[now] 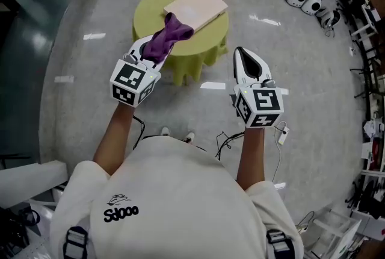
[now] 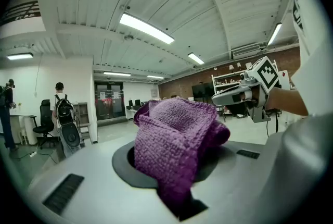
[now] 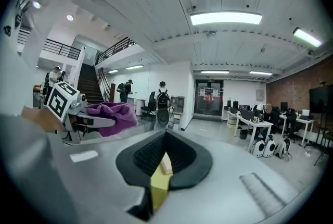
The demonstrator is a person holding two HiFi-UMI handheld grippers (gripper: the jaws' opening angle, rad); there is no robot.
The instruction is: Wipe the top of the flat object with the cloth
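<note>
Here the left hand-held gripper, clamped on the cloth, is nearer the board lying ahead on the worktop, long axis near-left to far-right; the right hand-held gripper is closed, empty.

The white left tongs and right tongs bear black-and-white marker cubes; the shirt is cream, short-sleeved.

Purple knitted cloth, pale tan board, yellow-green table, grey speckled floor.
</note>
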